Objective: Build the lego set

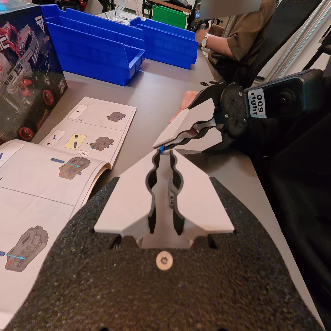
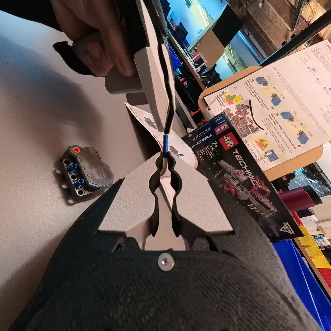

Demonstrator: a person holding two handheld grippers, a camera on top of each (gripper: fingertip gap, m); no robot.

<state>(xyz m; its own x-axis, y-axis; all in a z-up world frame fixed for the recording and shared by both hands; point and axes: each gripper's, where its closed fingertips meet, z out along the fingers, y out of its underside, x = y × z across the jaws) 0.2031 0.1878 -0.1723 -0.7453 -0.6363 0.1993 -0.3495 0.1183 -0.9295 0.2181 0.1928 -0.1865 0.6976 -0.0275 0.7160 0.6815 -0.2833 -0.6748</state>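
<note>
My right gripper (image 2: 165,157) is shut on a small blue pin (image 2: 165,143) that sticks out past its tips, above the table. In the left wrist view the right gripper (image 1: 158,146) comes in from the right, holding the pin (image 1: 162,148) against the tip of my left gripper (image 1: 164,152). My left gripper's jaws stand a narrow gap apart and hold nothing. It hangs down from the top of the right wrist view (image 2: 166,131), its tips at the pin's far end. The grey motor block (image 2: 84,172) with two blue pins in it lies on the grey table (image 2: 35,107).
The open instruction booklet (image 1: 53,170) lies left, with the set's box (image 1: 26,71) behind it. Blue bins (image 1: 100,48) and a green bin (image 1: 168,16) stand farther back. A seated person (image 1: 238,35) is at the far right. A board with a sheet (image 2: 277,107) stands behind the box (image 2: 241,179).
</note>
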